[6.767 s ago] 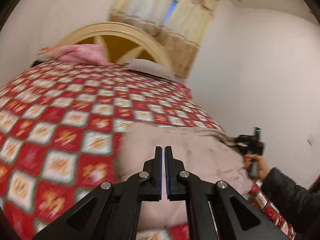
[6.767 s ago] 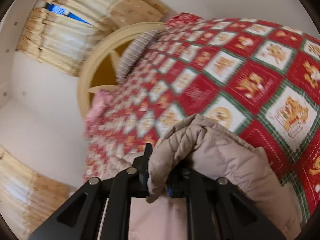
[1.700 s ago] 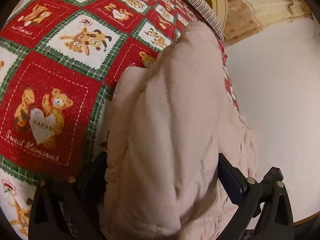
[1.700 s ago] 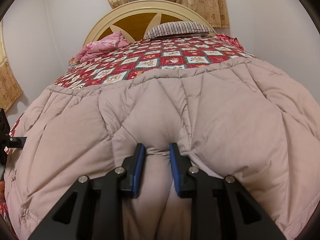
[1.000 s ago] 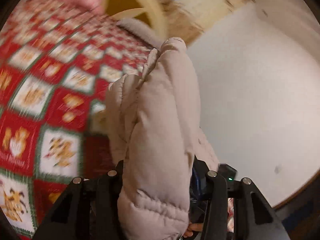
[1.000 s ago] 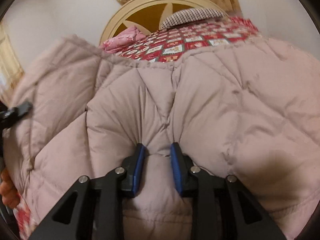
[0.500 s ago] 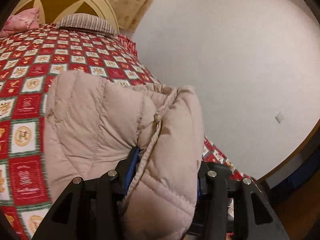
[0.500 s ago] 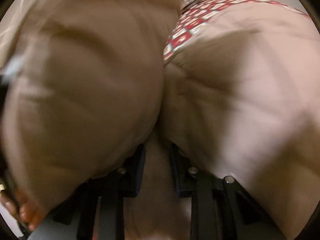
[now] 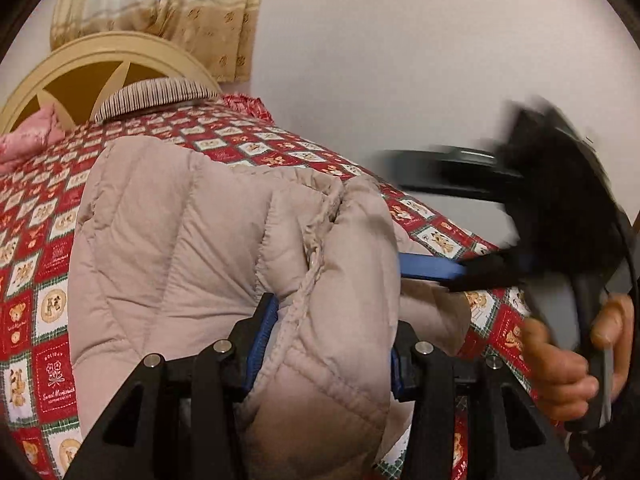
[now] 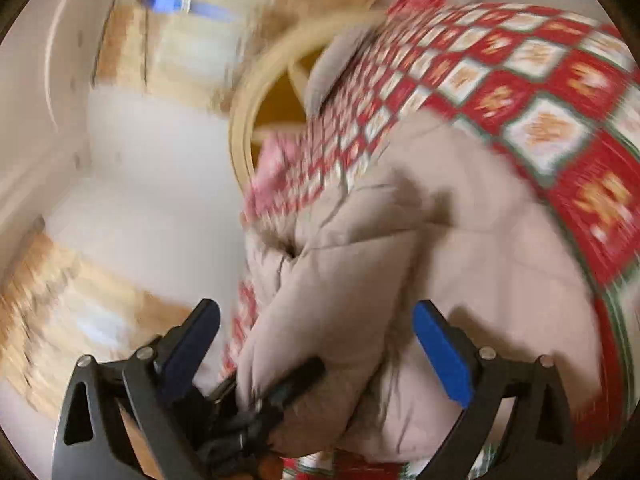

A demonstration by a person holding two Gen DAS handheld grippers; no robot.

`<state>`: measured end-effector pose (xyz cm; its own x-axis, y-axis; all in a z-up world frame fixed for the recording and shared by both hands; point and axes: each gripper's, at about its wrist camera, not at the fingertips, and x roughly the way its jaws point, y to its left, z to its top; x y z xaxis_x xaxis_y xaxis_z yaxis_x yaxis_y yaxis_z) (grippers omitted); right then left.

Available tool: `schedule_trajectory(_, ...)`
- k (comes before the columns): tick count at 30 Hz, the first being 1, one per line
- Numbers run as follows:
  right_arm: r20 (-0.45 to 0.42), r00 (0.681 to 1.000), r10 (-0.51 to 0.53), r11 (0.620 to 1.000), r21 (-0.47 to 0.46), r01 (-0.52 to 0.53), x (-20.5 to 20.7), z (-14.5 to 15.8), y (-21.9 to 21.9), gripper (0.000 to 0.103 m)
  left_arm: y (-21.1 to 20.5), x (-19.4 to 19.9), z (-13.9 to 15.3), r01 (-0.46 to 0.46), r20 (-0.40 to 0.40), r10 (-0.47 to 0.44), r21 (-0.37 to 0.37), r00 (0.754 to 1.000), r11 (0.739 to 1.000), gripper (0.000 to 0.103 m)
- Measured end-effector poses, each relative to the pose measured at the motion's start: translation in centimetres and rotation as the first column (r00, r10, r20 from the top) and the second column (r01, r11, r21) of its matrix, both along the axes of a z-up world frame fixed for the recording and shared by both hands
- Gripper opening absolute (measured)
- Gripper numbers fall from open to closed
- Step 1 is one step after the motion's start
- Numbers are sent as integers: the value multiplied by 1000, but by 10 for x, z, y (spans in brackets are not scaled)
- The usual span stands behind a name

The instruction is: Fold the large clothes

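A beige quilted puffer jacket (image 9: 172,240) lies folded over on the bed. My left gripper (image 9: 332,344) is shut on a thick bunched edge of it, blue pads pressing both sides. In the left wrist view my right gripper (image 9: 420,216) is a blur at the right, held by a hand (image 9: 560,364), with its jaws spread far apart and opening. In the right wrist view the right gripper (image 10: 316,312) stands wide. The jacket (image 10: 460,248) bulges between its pads (image 10: 438,348) without being pressed. The left gripper (image 10: 280,392) shows low in that view, clamped on the jacket.
The bed carries a red patchwork quilt (image 9: 36,248) with teddy-bear squares. At its far end stand a cream round headboard (image 9: 92,60), a striped pillow (image 9: 156,94) and a pink cloth (image 9: 28,140). A white wall (image 9: 400,60) runs along the right side, curtains (image 9: 168,4) behind.
The right gripper has let go of the jacket fold and opened wide, pulling back to the right. The left gripper has swung its bunched edge across over the jacket and rolled.
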<state>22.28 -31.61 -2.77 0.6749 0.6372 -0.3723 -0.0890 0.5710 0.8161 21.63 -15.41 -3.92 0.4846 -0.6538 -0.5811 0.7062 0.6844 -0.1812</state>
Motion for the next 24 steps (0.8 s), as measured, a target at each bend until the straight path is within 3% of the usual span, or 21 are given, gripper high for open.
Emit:
schedule_trajectory(3, -82, 991, 103, 980, -160, -115, 37, 0, 35, 100, 4, -18, 2, 53, 58, -55, 23, 997, 998, 61)
schedule_trajectory(4, -105, 988, 113, 953, -270, -138, 43, 0, 46, 94, 3, -23, 3, 73, 78, -76, 40, 994, 997, 62)
schedule_trajectory(5, -111, 987, 114, 938, -315, -144, 45, -2, 49, 73, 6, -34, 5, 111, 93, -117, 62, 989, 992, 62)
schedule_trajectory(7, -116, 985, 126, 943, -296, -155, 48, -8, 49, 59, 21, -59, 11, 178, 92, -184, 76, 979, 981, 62)
schedule_trajectory(9, -105, 988, 117, 947, -289, -143, 47, -14, 36, 47, 46, -78, 19, 213, 98, -216, 44, 971, 976, 62)
schedule_trajectory(12, -98, 990, 102, 949, -288, -127, 36, -25, 21, 43, 102, -83, 36, 229, 15, -229, -123, 973, 966, 62)
schedule_trajectory(15, -94, 991, 93, 954, -276, -116, 21, -29, 12, 50, 152, -57, 44, 95, -72, -118, -267, 990, 959, 64)
schedule_trajectory(17, -90, 993, 75, 952, -291, -98, 14, -25, 13, 61, 182, -21, 38, -109, -154, 67, -285, 986, 952, 66)
schedule_trajectory(19, -93, 994, 62, 951, -295, -87, 8, -24, 17, 71, 207, 11, 22, -244, -241, 166, -345, 956, 906, 66)
schedule_trajectory(21, -96, 994, 55, 954, -290, -81, 5, -23, 19, 81, 220, 43, 0, -377, -324, 271, -326, 906, 867, 66)
schedule_trajectory(22, -100, 994, 54, 955, -285, -80, 4, -21, 19, 83, 216, 59, -15, -415, -366, 300, -292, 881, 862, 66)
schedule_trajectory(24, -117, 992, 41, 963, -260, -70, 0, -15, 17, 89, 200, 82, -46, -424, -463, 273, -261, 843, 867, 66)
